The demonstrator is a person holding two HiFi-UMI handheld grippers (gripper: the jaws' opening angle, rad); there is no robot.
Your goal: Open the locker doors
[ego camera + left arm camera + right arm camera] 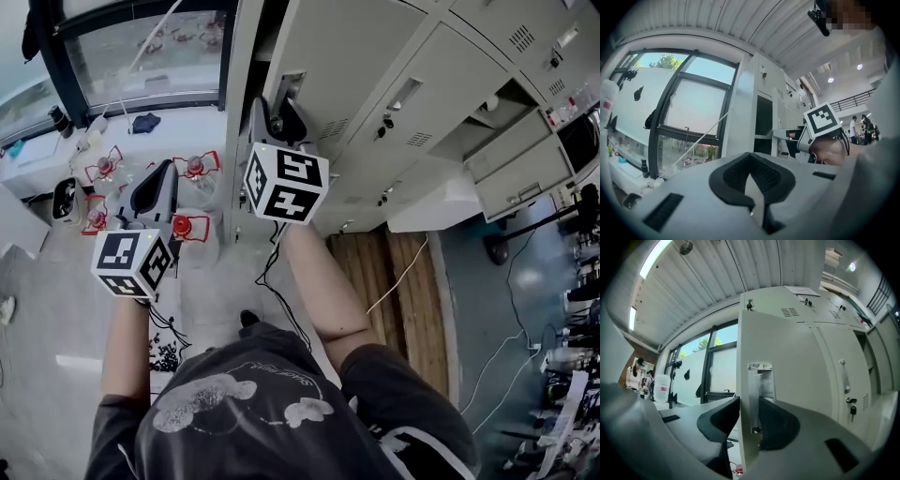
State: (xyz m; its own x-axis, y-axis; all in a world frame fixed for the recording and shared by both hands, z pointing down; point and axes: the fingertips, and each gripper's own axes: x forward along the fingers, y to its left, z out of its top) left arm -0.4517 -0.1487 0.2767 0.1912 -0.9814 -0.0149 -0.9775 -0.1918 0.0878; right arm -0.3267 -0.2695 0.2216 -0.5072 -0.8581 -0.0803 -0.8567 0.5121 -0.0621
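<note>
Gripping the edge of a grey locker door (787, 371) is the right gripper (750, 401), both pads pressing it; the left gripper (750, 157) is clenched and empty.

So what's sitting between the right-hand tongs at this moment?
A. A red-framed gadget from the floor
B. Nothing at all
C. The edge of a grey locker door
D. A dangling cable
C: in the right gripper view, the right tongs have their dark pads on either side of the locker door edge, right at its metal latch plate.
</note>
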